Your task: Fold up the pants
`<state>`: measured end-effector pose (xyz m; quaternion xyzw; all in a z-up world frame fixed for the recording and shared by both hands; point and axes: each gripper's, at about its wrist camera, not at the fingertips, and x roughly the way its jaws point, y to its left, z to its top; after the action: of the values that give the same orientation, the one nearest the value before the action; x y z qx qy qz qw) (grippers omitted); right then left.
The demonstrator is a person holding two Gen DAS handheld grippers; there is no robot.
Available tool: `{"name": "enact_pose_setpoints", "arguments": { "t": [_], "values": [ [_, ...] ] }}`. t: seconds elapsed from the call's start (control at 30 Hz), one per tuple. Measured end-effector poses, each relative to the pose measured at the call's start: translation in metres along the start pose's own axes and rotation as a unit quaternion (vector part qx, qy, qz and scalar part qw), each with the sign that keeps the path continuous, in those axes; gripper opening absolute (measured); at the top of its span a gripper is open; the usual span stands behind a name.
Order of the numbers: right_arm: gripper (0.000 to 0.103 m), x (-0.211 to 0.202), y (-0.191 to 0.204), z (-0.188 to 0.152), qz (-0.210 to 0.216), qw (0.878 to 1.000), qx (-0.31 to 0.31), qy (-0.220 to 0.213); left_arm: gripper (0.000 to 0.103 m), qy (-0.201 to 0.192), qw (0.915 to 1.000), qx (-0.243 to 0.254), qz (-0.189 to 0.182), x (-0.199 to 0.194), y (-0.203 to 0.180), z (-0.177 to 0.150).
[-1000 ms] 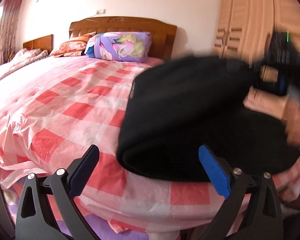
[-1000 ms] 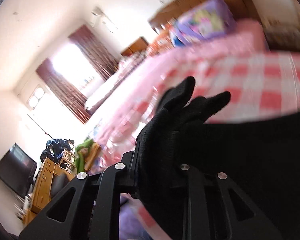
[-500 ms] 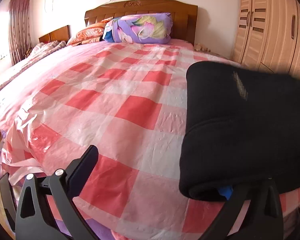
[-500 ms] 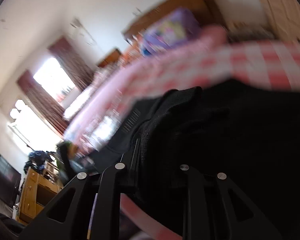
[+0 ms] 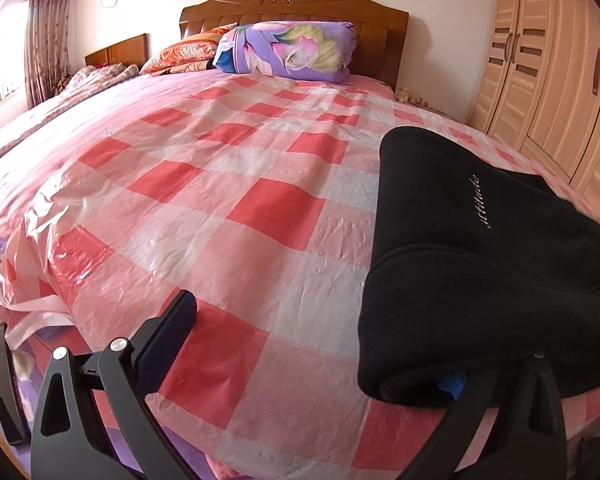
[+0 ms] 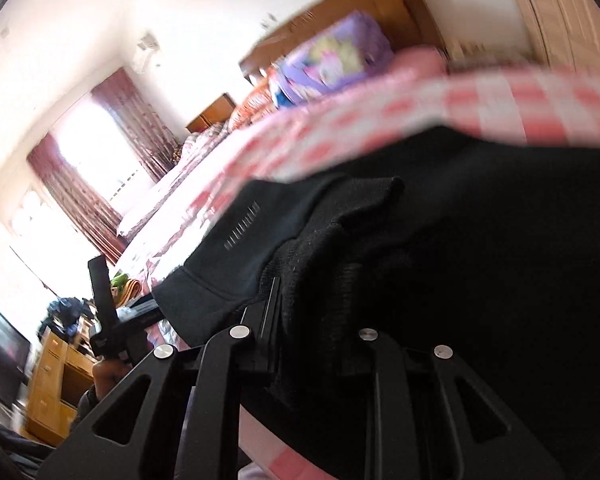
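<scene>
Pants (image 5: 472, 248): black, folded into a thick stack, lying on the near right part of my bed; small pale lettering shows on the top layer.
Bed (image 5: 227, 184): covered by a pink, red and white checked plastic sheet; a floral purple pillow (image 5: 287, 50) rests against the wooden headboard (image 5: 291, 4).
Left tool (image 5: 312, 344): fingers stand wide apart; the left finger (image 5: 167, 330) is clear over the checked sheet, the right one is under the near folded edge of the pants, only a blue scrap of its pad visible.
Right tool (image 6: 312, 300): fingers drawn close together, clamped on black knit fabric (image 6: 340, 240) of the pants, as far as this blurred view allows.
Wardrobe (image 5: 540, 60): light wood, at the right of the bed.
</scene>
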<state>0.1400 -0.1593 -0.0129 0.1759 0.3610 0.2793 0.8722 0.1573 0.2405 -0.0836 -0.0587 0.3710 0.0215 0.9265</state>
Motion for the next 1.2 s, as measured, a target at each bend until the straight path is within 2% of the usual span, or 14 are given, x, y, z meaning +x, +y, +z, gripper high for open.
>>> {"name": "enact_pose_setpoints", "arguments": {
  "t": [0.1, 0.17, 0.23, 0.27, 0.37, 0.53, 0.7, 0.73, 0.77, 0.8, 0.83, 0.87, 1.0, 1.2],
  "values": [
    [0.021, -0.007, 0.010, 0.007, 0.008, 0.999, -0.034, -0.024, 0.102, -0.007, 0.9999, -0.012, 0.003, -0.003, 0.002, -0.003],
    [0.021, 0.004, -0.002, -0.001, -0.008, 0.999, -0.034, -0.004, 0.102, -0.012, 0.9998, -0.017, 0.005, -0.005, 0.002, -0.005],
    [0.021, 0.029, -0.042, -0.020, 0.007, 0.998, 0.055, 0.042, 0.102, -0.016, 0.9998, -0.012, 0.004, -0.004, 0.001, -0.007],
    [0.020, 0.025, -0.052, -0.022, 0.029, 0.995, 0.084, 0.037, 0.102, -0.017, 0.9998, -0.011, 0.004, -0.004, 0.001, -0.007],
    [0.020, 0.025, -0.039, -0.016, 0.002, 0.998, 0.044, 0.042, 0.102, -0.014, 0.9998, -0.010, -0.002, -0.004, 0.002, -0.006],
    [0.021, 0.027, -0.046, -0.021, 0.007, 0.997, 0.069, 0.043, 0.102, -0.010, 0.9999, 0.000, 0.003, -0.005, 0.000, -0.005],
    [0.024, 0.026, -0.048, -0.022, -0.005, 0.996, 0.070, 0.047, 0.102, 0.003, 0.9986, 0.050, 0.015, -0.015, -0.007, -0.005],
    [0.032, 0.024, -0.047, -0.021, -0.008, 0.996, 0.065, 0.055, 0.102, 0.003, 0.9978, 0.063, 0.019, -0.021, -0.008, -0.006],
    [0.051, 0.019, -0.045, -0.019, -0.017, 0.996, 0.058, 0.059, 0.102, 0.003, 0.9970, 0.074, 0.024, -0.025, -0.008, -0.007],
    [0.061, 0.013, -0.042, -0.017, -0.025, 0.997, 0.052, 0.057, 0.102, 0.001, 0.9956, 0.088, 0.034, -0.031, -0.009, -0.009],
    [0.082, 0.000, -0.040, -0.014, -0.056, 0.997, 0.045, 0.040, 0.102, -0.001, 0.9934, 0.106, 0.044, -0.038, -0.009, -0.011],
    [0.089, -0.008, -0.037, -0.012, -0.081, 0.996, 0.039, 0.024, 0.102, -0.002, 0.9918, 0.119, 0.048, -0.044, -0.009, -0.013],
    [0.089, -0.032, 0.004, 0.002, -0.134, 0.988, -0.062, -0.038, 0.102, -0.019, 0.9810, 0.166, 0.100, -0.061, -0.017, -0.018],
    [0.089, 0.007, 0.059, 0.012, -0.101, 0.980, -0.171, -0.023, 0.102, -0.026, 0.9663, 0.215, 0.140, -0.071, -0.032, -0.019]
  ]
}}
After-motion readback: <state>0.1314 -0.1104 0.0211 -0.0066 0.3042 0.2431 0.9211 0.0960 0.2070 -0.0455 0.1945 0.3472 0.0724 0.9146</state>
